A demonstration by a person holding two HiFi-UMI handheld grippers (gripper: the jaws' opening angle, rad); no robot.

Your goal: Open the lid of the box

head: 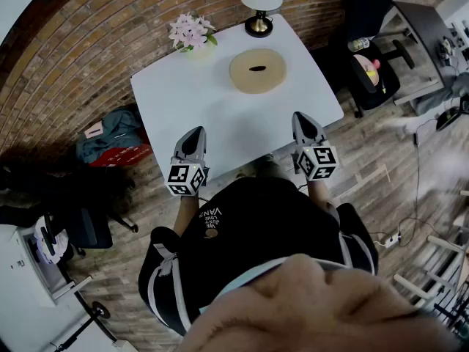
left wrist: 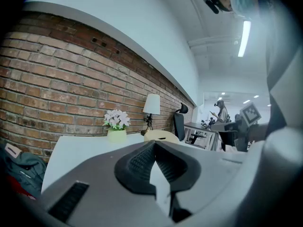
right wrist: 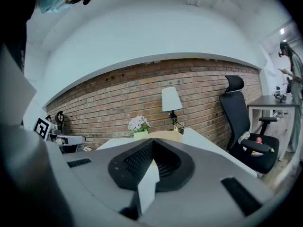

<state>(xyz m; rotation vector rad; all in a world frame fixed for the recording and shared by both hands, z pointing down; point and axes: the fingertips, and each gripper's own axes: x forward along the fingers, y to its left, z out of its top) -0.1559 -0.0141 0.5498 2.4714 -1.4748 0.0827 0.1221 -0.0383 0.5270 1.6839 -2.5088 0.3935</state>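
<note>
Left to right, seen from the head view. At far left, on the floor beside the white table (head: 220, 119), a grey bag (head: 110, 132). Left gripper (head: 195, 133) over the table's near edge, jaws pressed together with nothing between them. Beyond it, near the far-left corner, a pot of pale pink flowers (head: 192, 34). Round tan box (head: 245, 73) on the far half of the table, lid (head: 270, 67) on, between flowers and lamp (head: 261, 2), well apart from both grippers. Right gripper (head: 303, 122) over the near edge, jaws likewise closed and empty. At far right, a black office chair (head: 370, 68).
</note>
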